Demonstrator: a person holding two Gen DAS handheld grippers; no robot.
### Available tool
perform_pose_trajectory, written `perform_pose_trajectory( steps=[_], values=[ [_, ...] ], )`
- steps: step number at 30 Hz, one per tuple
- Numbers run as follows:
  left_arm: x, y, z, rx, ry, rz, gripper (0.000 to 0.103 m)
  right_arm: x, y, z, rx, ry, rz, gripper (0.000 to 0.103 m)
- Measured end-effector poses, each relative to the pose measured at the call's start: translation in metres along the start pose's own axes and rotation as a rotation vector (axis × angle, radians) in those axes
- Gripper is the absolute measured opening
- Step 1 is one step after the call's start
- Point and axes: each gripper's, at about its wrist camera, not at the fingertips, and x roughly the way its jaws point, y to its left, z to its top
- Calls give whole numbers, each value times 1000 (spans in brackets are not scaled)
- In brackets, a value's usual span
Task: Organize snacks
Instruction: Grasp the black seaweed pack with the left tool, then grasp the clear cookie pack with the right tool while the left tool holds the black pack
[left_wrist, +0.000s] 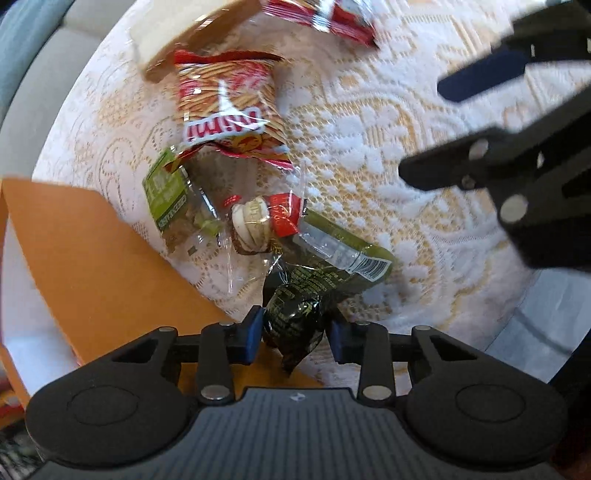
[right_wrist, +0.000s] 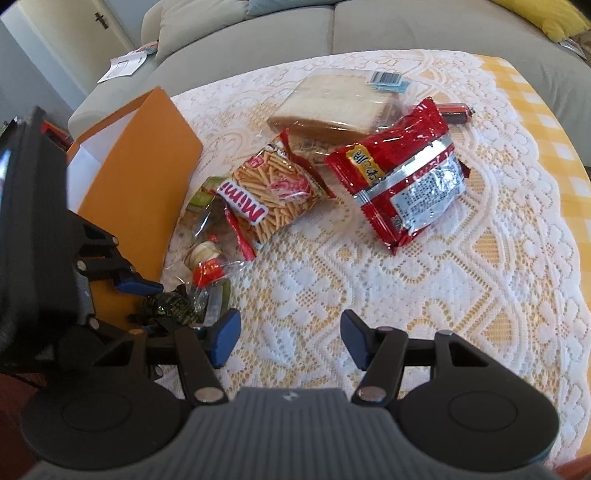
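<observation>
the left claw (left_wrist: 295, 334), narrowed around the dark green snack packet (left_wrist: 295, 314), should squeeze it mid-body before lifting; the right claw (right_wrist: 290, 338) hovers wide and empty.

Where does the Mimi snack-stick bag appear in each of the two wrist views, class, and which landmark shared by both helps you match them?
Left wrist view: the Mimi bag lies upper centre-left, its print upside down, above the green packets.
Right wrist view: the Mimi bag lies centre-left, between the orange box and the red packet.
Shared landmark: the orange box, left of the bag in both views.
</observation>
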Motion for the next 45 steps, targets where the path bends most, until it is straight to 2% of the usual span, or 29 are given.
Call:
perform_pose_trajectory(
  steps=[5, 8, 11, 15, 17, 20, 23, 30, 38, 45],
  values=[
    [-15, 19, -11, -185, -52, -87, 39, -3, 5, 2, -62, -13, 61, 58],
    [-25, 22, -17, -267, -80, -117, 39, -1, 12, 8, -131, -15, 93, 49],
    [-34, 24, -23, -361, -103, -166, 39, 1, 16, 15, -172, -15, 149, 49],
    [-43, 26, -33, -457, -128, -229, 39, 7, 27, 27, -326, -10, 210, 49],
    [-45, 25, -34, -500, -134, -236, 39, 12, 31, 33, -386, -1, 251, 49],
    [-44, 24, -35, -550, -137, -242, 39, 24, 36, 41, -410, 21, 305, 49],
    [-43, 25, -35, -567, -132, -247, 39, 38, 44, 46, -432, 43, 333, 49],
    [-41, 28, -34, -584, -118, -256, 39, 75, 53, 50, -490, 93, 280, 50],
    [-29, 28, -31, -609, -86, -284, 39, 92, 53, 43, -512, 112, 281, 51],
    [-29, 28, -33, -618, -91, -288, 39, 88, 55, 40, -528, 88, 266, 41]
  ],
)
